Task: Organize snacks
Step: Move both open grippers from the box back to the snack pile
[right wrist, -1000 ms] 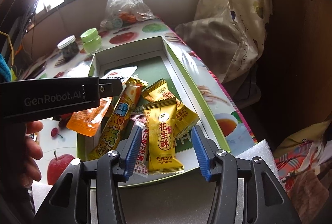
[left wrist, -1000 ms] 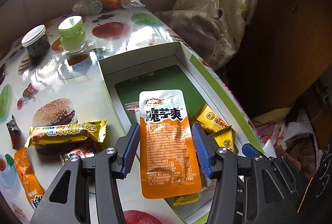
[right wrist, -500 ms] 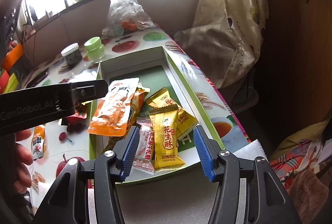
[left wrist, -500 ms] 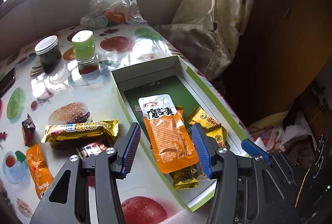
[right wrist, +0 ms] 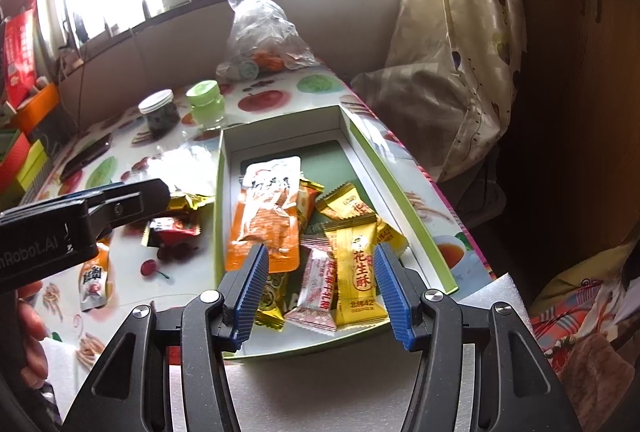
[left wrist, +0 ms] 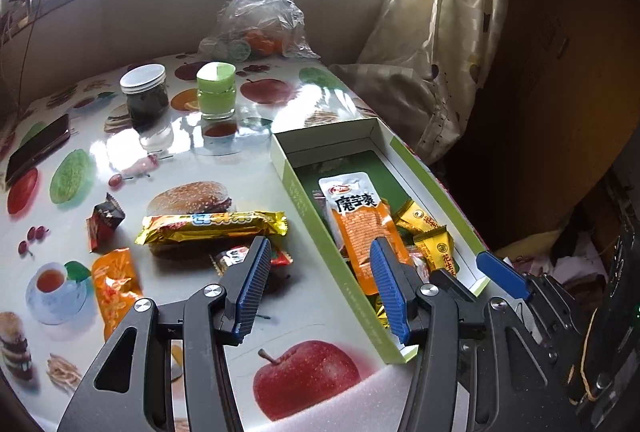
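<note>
A green-and-white box (left wrist: pixel 304 199) lies on the table's right side and holds several snack packets. An orange pouch (left wrist: pixel 360 224) lies on top of them; it also shows in the right wrist view (right wrist: pixel 266 216), beside yellow candy packets (right wrist: pixel 356 264). My left gripper (left wrist: pixel 320 288) is open and empty, above the box's left wall. A gold snack bar (left wrist: pixel 212 226), a red packet (left wrist: pixel 104 220) and an orange packet (left wrist: pixel 114 284) lie on the table left of it. My right gripper (right wrist: pixel 320 284) is open and empty over the box's near end.
A dark jar (left wrist: pixel 144 95) and a green jar (left wrist: pixel 216 91) stand farther back. A plastic bag (left wrist: pixel 260 23) sits at the far edge. A phone (left wrist: pixel 36 147) lies at the left. A curtain (left wrist: pixel 432 31) hangs right of the table.
The orange pouch left my open left gripper's fingers and now lies in the box. My left gripper pulled back and shifted left. My right gripper pulled back slightly.
</note>
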Tool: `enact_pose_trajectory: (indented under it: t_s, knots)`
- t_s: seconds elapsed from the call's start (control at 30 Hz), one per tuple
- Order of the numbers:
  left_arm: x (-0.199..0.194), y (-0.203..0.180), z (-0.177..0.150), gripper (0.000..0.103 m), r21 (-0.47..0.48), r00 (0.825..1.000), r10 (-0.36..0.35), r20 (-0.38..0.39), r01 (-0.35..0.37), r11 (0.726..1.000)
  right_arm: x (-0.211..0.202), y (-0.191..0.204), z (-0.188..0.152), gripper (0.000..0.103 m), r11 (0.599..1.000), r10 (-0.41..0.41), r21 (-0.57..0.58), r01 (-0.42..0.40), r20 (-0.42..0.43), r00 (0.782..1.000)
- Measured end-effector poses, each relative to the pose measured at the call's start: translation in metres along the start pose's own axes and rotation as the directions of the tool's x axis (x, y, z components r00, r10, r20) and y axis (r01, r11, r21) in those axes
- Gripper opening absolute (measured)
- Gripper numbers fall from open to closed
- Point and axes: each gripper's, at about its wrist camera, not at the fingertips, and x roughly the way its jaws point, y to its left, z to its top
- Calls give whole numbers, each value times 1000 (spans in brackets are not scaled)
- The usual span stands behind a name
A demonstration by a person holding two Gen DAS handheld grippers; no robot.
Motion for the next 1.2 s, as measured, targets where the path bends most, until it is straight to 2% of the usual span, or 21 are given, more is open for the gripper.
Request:
enact_pose_trajectory:
  t_s: [0.4, 0.73, 0.97, 1.13, 1.2]
  knots:
    - [-23, 46, -25, 53, -72, 996, 91, 9, -91, 993, -3, 38, 2, 54, 996, 74, -58, -73, 13, 997]
    - [-29, 94, -48, 53, -165, 986, 166, -21, -167, 972, 8, 69, 1, 54, 983, 131, -130, -132, -18, 991]
    - [-23, 115, -64, 53, -206, 979, 195, -59, -203, 957, 22, 87, 3, 54, 967, 180, -171, -188, -61, 982]
    - [-16, 126, -68, 54, -233, 979, 189, -74, -201, 951, 33, 101, 7, 54, 956, 192, -212, -205, -81, 978]
    - [-13, 130, -70, 59, -249, 983, 165, -76, -178, 952, 39, 110, 8, 54, 943, 204, -247, -222, -100, 974]
